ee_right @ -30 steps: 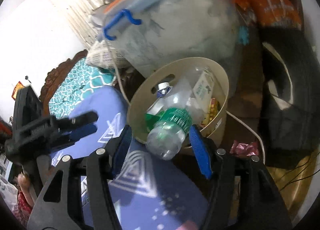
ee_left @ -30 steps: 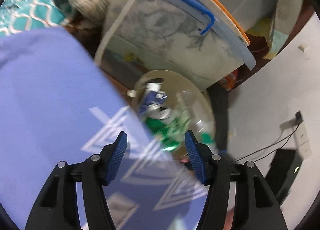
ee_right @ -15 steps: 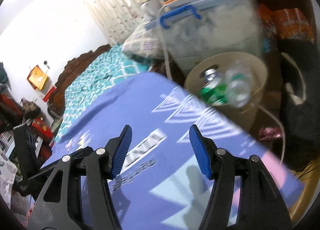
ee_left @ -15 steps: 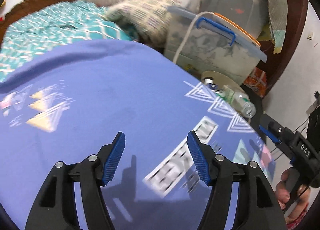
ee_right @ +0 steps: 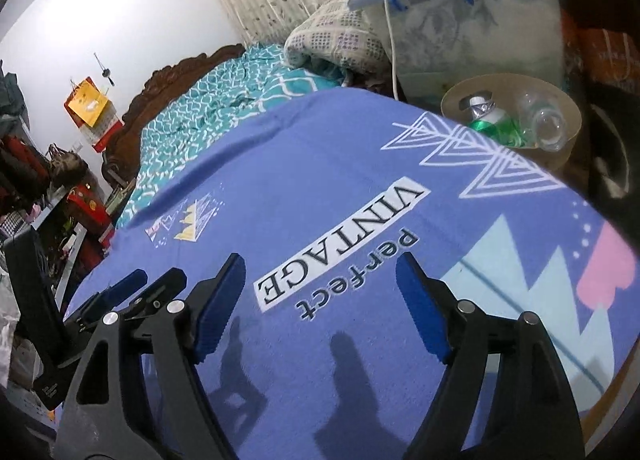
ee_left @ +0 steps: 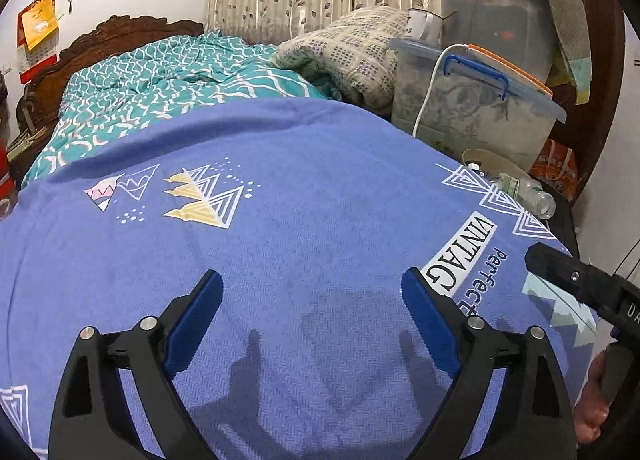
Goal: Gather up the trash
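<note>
A beige round bin (ee_right: 516, 80) stands past the bed's far right corner. Inside it lie a green-labelled plastic bottle (ee_right: 496, 125) and a clear bottle (ee_right: 548, 121). The left wrist view shows the bin (ee_left: 492, 157) small, with one bottle (ee_left: 532, 195) sticking out over its rim. My left gripper (ee_left: 310, 280) hovers over the blue bedsheet (ee_left: 320, 199), its jaws opening with nothing between them. My right gripper (ee_right: 320, 260) is also over the sheet, well short of the bin, its jaws opening and empty.
A lidded storage box (ee_left: 472, 111) with a blue handle stands behind the bin, a white cable draped over it. A folded checked blanket (ee_left: 352, 51) and a teal quilt (ee_left: 160, 87) lie further up the bed. A hand (ee_left: 592, 400) holds the right gripper's handle.
Both grippers have drawn back from the bin to over the bedsheet. The bottle that was between the right fingers now lies in the bin. Both pairs of jaws stand wider.
</note>
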Demonstrator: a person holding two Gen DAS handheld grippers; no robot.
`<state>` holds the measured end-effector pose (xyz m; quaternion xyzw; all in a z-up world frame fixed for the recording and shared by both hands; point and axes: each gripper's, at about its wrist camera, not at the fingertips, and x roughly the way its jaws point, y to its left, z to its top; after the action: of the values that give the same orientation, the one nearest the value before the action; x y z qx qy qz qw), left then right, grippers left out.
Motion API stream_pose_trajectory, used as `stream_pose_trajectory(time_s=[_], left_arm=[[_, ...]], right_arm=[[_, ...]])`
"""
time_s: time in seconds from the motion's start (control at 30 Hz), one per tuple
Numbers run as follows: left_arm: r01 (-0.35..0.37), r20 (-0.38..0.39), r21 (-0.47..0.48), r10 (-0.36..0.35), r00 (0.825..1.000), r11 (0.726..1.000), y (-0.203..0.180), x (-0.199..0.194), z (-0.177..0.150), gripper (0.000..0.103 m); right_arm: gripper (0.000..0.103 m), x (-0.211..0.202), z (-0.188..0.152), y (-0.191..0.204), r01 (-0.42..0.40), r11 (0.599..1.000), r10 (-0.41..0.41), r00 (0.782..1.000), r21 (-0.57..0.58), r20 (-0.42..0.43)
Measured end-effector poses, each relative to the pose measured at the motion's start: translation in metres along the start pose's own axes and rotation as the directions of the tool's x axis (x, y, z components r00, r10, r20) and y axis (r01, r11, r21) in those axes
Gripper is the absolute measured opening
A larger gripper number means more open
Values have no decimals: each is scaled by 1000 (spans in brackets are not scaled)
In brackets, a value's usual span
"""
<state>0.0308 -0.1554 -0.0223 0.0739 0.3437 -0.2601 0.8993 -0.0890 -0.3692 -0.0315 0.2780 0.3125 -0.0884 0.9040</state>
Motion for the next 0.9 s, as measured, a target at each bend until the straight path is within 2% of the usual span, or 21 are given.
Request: stream_pose_trajectory(time_s=[0.13,0.9], left_arm=[[-6,9,11,6,1000,1000,-3,-1,-1,94],[-14,-11,-10,14,1000,1000,1,3,-3,94]], right_arm=[[78,1,1,1,13,1000,-13,1000,10,-6],[78,14,3,-10,20,998,-17,999,57,-48]])
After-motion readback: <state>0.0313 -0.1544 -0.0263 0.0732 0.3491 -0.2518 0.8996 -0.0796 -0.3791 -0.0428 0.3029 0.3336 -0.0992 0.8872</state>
